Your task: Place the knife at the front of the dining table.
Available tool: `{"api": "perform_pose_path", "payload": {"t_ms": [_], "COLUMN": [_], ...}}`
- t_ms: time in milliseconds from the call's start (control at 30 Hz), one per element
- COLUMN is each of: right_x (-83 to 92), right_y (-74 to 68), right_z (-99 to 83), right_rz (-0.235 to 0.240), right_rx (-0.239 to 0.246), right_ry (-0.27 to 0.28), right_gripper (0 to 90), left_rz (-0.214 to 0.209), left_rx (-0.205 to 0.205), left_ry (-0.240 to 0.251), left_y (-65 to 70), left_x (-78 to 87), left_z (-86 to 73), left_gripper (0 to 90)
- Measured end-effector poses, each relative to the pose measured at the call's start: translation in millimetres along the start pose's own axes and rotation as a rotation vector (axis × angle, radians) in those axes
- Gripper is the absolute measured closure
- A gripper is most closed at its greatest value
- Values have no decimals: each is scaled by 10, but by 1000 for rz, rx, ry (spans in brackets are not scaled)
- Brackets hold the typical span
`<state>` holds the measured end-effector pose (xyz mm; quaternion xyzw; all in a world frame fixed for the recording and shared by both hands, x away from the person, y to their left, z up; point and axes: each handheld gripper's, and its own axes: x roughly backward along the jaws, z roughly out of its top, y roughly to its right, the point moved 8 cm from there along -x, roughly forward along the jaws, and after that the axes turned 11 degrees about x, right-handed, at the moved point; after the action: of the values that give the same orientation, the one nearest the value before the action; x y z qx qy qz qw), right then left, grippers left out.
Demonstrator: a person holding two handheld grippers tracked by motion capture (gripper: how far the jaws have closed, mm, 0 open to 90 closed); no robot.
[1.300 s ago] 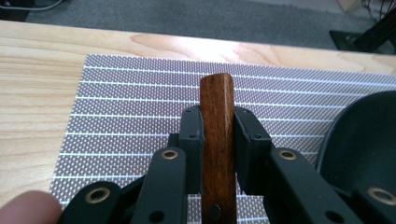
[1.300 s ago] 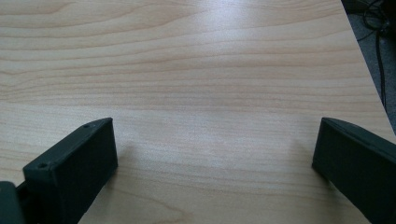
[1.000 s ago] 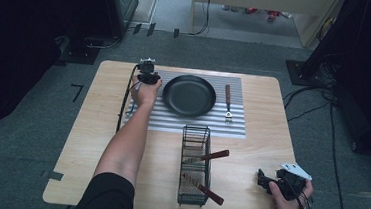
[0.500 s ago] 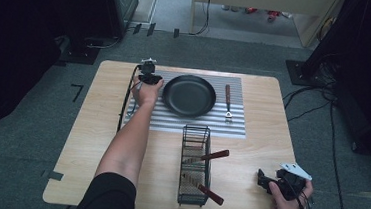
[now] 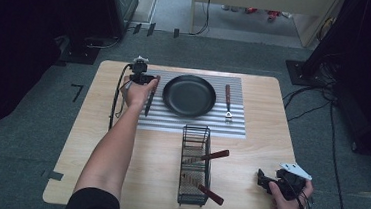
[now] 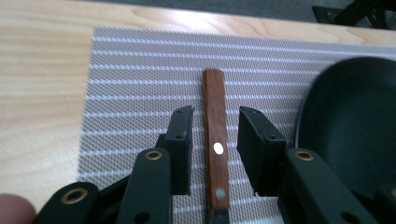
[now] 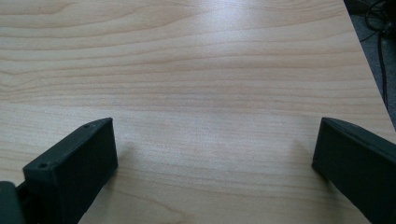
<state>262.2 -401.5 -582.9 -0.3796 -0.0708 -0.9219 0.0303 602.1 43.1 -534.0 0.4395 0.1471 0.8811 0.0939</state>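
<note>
A wooden-handled utensil lies on the striped grey mat, left of the black pan. My left gripper hovers low over it, its jaws either side of the handle with a gap on each side; they have just been closing and do not press on it. From above, the left gripper is at the mat's far left corner, and the utensil runs toward me beside the pan. My right gripper stands wide open over bare wood at the front right.
A second wooden-handled utensil lies on the mat right of the pan. A black wire basket stands at the front centre with two wooden-handled utensils poking out. Dark floor and cables surround the table.
My left hand has lifted and shifted slightly left, so the dark utensil now shows on the mat beside the pan. The right hand has not moved.
</note>
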Motion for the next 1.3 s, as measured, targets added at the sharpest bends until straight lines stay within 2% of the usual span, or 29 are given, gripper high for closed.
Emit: {"api": "perform_pose_path", "payload": {"t_ms": [200,300,433,567,733,867,1000,1133,1300], "right_x": [0,0,0,0,0,0,0,0,0], "right_y": [0,0,0,0,0,0,0,0,0], "right_z": [0,0,0,0,0,0,0,0,0], "right_rz": [0,0,1,1,1,1,1,1,1], "right_rx": [0,0,-1,0,-1,-1,-1,-1,-1], "right_ry": [0,0,0,0,0,0,0,0,0], "right_gripper": [0,0,0,0,0,0,0,0,0], "left_rz": [3,33,73,95,102,110,124,121,127], "left_rx": [-26,-42,-55,-36,62,102,104,112,97], "left_ry": [-42,-52,-45,-49,-62,-59,-54,-55,-54], "left_y": [28,9,-24,-67,-143,-201,-220,-223,-203], "left_x": [-103,-151,-171,-159,-123,-103,-94,-109,-127], "left_z": [-123,-156,-157,-140,-115,-118,-110,-96,-78], "left_gripper": [730,774,774,776,777,777,777,777,777]}}
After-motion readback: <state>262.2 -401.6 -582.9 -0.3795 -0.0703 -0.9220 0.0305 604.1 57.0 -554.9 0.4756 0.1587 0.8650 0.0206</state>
